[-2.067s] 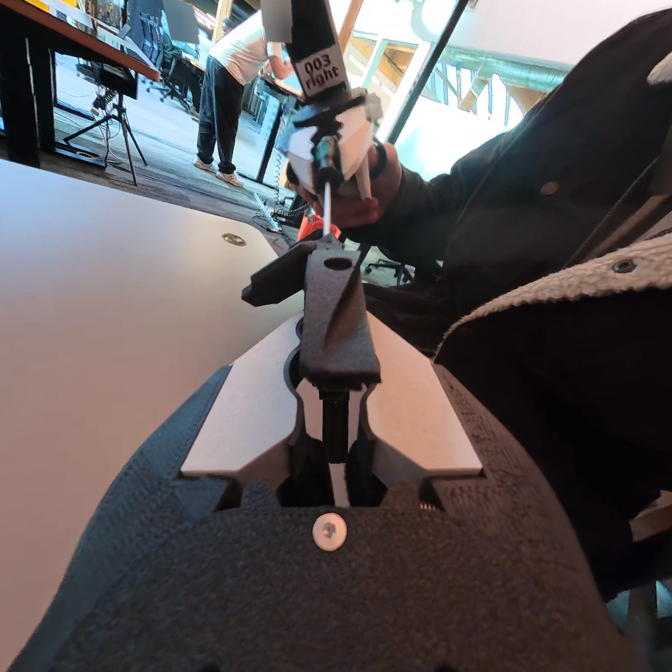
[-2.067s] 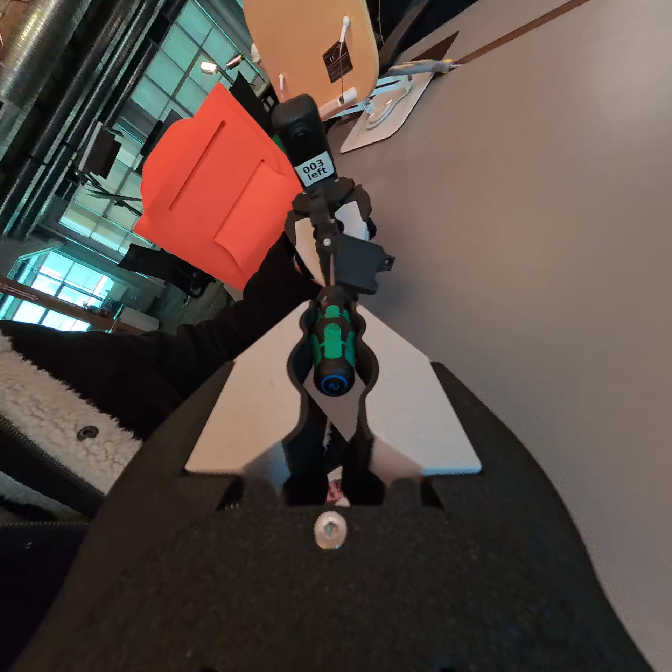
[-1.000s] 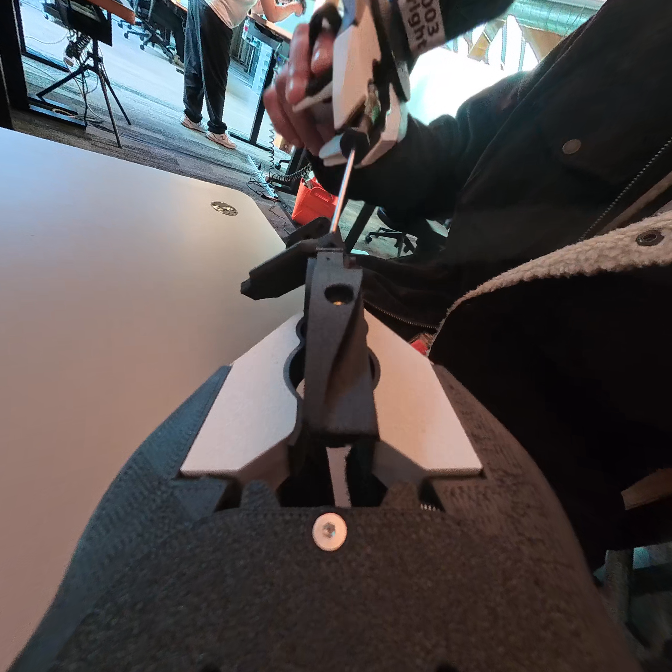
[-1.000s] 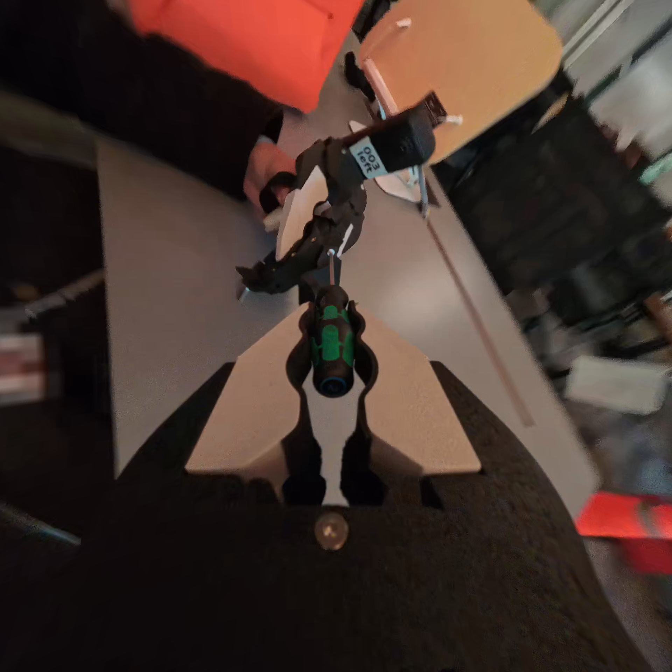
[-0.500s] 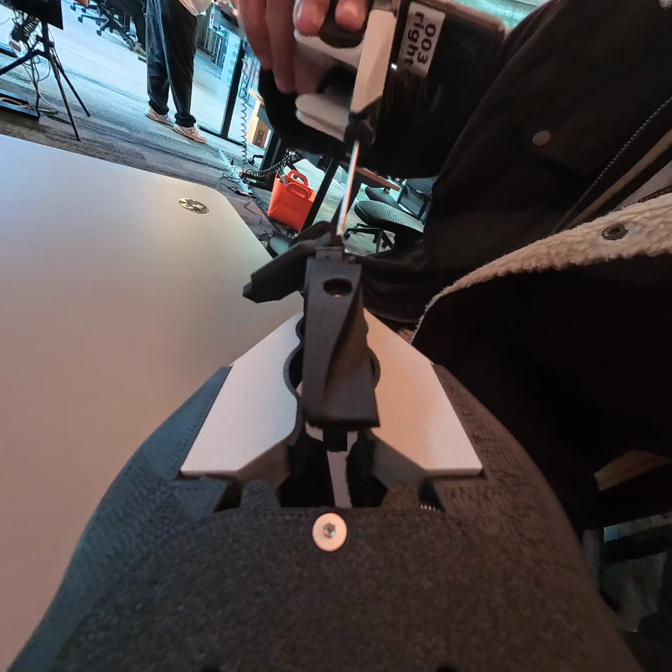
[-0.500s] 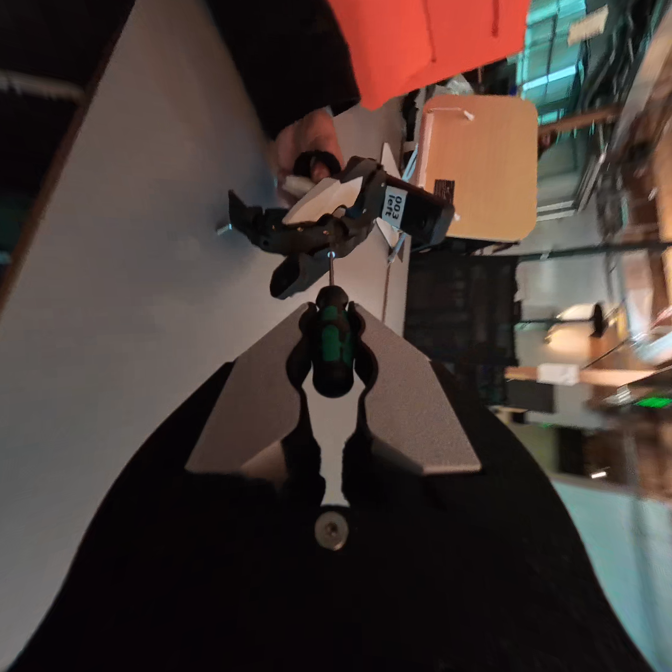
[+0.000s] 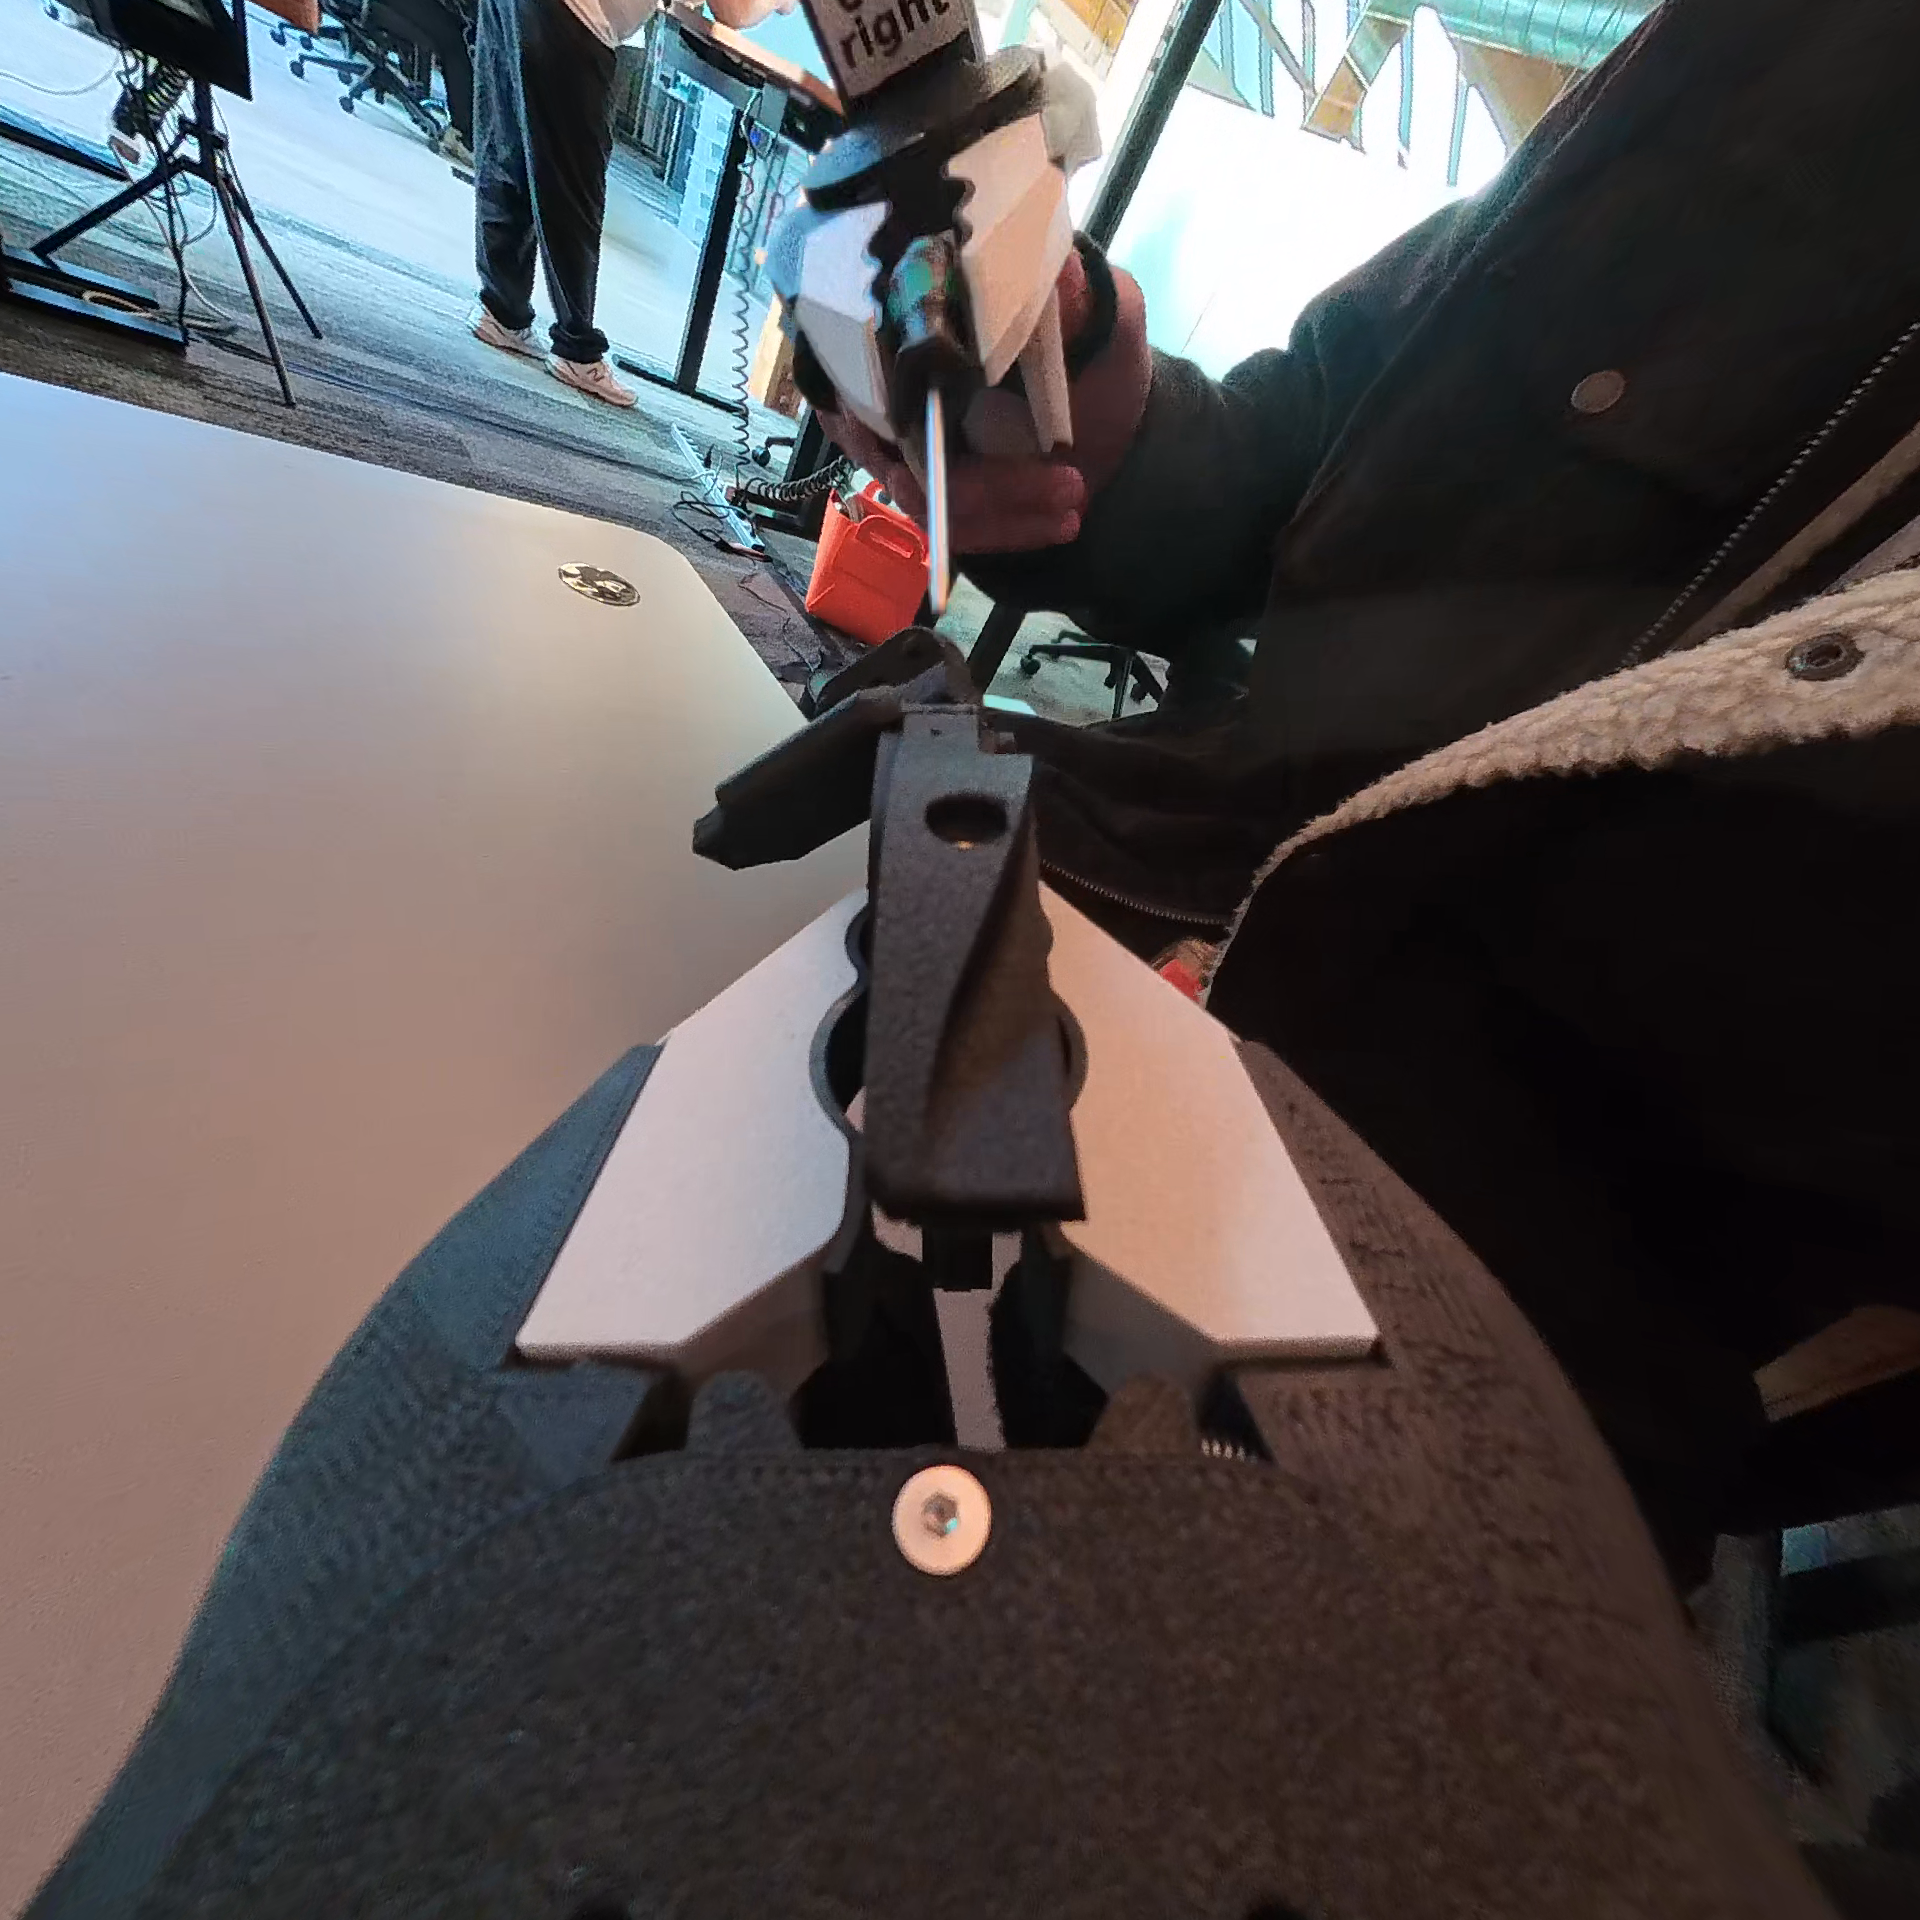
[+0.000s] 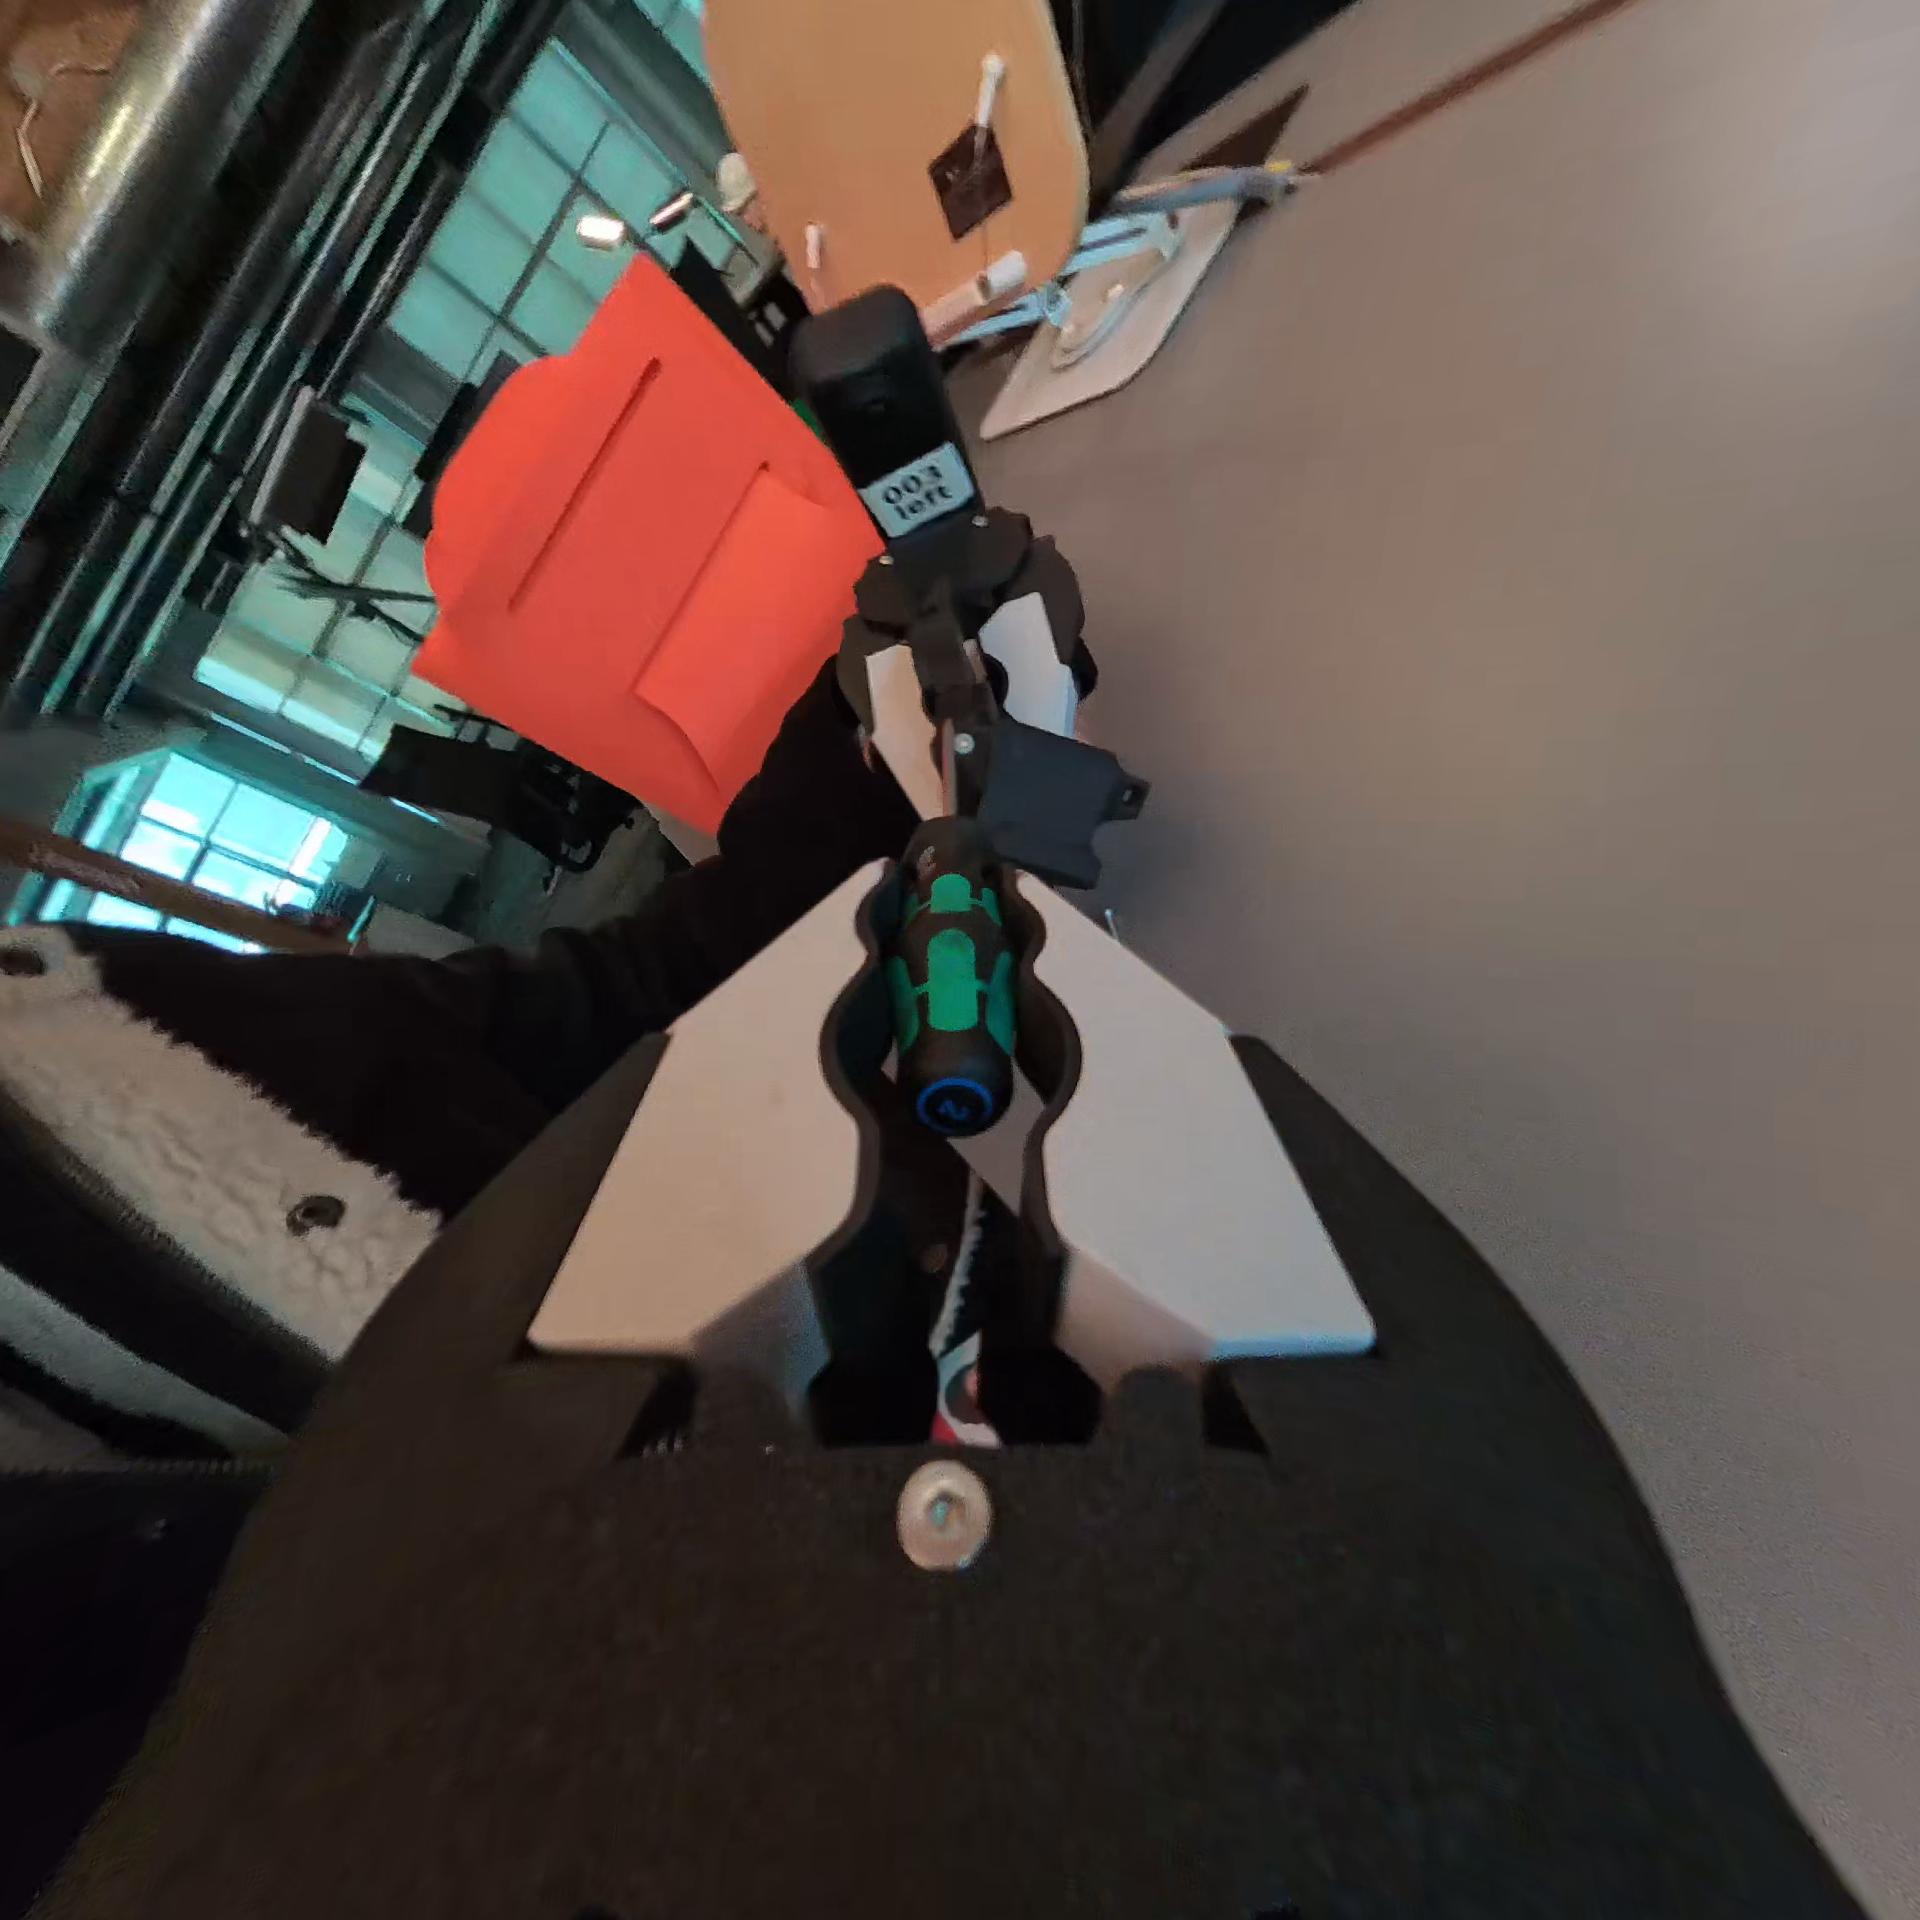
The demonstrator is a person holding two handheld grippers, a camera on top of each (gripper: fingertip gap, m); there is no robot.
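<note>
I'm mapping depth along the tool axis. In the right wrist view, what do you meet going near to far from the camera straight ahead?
Right tongs → green and black screwdriver → black plastic part → left tongs → camera with a label on the left tongs → wooden board.

each wrist camera sits just behind its own tool, looking forward along the fingers, low over the desk point(image 7: 312, 831). they face one another closely, sharing the black part point(image 7: 961, 987) between them.
</note>
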